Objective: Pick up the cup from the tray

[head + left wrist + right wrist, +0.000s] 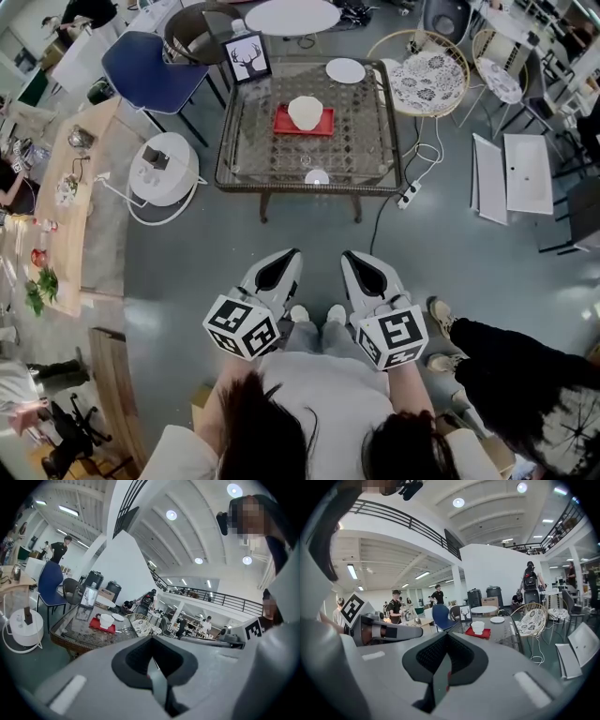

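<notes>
1. The room was a large open hall with a grey floor. Ahead of you stood a glass tabletop (366,141) on a dark wicker frame.
2. The white ceramic cup (305,112) sat upright on the flat red rectangular tray (324,126), toward the tabletop's far side, near a framed deer picture (247,58).
3. You held the left claw (289,255) and the right claw (352,255) close to your body, well apart from the tabletop. Each had its jaws pressed together with nothing between them.
4. By my reading, the approach had not begun. The next move called for stepping forward, spreading one claw wide, and bringing it level with the cup's wall.
</notes>
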The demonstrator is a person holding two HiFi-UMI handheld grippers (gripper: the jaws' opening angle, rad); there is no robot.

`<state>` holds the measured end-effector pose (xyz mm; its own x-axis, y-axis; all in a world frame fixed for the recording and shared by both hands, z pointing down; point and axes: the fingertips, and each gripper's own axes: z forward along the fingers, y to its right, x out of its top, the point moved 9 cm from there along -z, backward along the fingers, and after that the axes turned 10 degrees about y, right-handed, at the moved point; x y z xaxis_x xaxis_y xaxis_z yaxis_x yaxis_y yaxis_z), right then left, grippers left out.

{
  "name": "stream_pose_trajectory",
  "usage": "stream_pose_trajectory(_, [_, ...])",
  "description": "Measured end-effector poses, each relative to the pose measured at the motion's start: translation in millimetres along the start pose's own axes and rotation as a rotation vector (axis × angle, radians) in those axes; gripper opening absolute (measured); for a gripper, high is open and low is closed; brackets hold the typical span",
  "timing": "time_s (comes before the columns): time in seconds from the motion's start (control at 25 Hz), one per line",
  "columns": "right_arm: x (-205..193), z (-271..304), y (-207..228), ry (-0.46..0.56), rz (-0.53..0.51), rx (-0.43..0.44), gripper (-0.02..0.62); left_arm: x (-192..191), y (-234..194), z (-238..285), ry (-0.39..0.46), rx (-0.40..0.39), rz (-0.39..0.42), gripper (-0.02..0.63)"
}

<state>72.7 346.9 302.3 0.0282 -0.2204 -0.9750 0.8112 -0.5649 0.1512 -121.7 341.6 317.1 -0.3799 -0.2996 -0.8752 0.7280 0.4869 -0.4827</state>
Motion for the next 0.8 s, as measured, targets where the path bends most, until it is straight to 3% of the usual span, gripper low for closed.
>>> stream_pose_trajectory(0.12, [-1.7,4.8,-6.8,-0.021,-0.009,0.016,0.034,1.4,-5.9,-4.5,-0.004,-0.005,-0.002,0.0])
stream_pose_trajectory(0.28, [-0.5,14.4,-16.9,-0.033,-0.004,0.087,0.219,2.9,-15.2,-8.2,-0.012,-0.012,-0.002,0.0])
stream_pose_trajectory(0.36, [1.3,18.6,-20.3,-0.026,-0.009,0.09,0.259,5.1,-20.1,-9.3,-0.014,-0.016,-0.001,0.0])
stream_pose_trajectory(0.52, [1.3,25.6,-24.6,-0.03,-0.009,0.08,0.299,13.9,-29.5,-10.6,-0.013,-0.027,0.015,0.0])
stream_pose_trajectory(0.8, [-0.8,31.7,-28.4,-0.029,-0.02,0.039,0.301,19.9,-42.5,-6.8,-0.022,-0.038,0.049,0.0])
